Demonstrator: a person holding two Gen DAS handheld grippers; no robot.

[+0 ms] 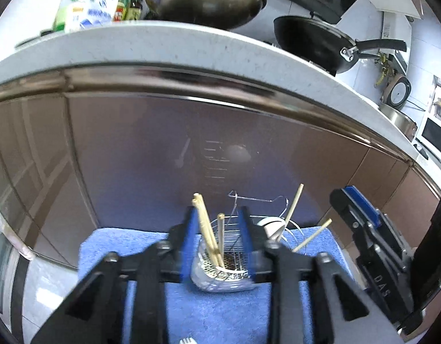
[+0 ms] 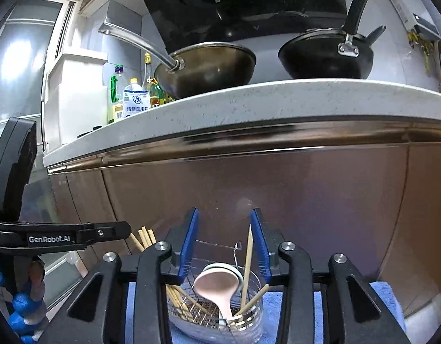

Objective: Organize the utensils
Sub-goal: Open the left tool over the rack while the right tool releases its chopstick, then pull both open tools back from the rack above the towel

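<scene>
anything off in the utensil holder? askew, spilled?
Nothing spilled. In the wire utensil holder the chopsticks splay at different angles rather than bunched, and a pink spoon leans bowl-up. A fork lies outside on the blue towel.

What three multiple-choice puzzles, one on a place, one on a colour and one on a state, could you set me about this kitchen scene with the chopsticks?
1. The round wire utensil holder stands on:
A. a blue towel
B. the stone worktop
C. a black pan

2. The ladle-shaped spoon in the holder is:
A. green
B. pale pink
C. black

3. The right hand-held gripper is:
A. shut on a spoon
B. shut on a chopstick
C. open

Answers:
1 A: the blue towel spreads beneath the holder.
2 B: its bowl shows pale pink in the right wrist view.
3 C: its blue fingers stand apart with nothing pinched; a wooden chopstick only leans in the holder.
</scene>
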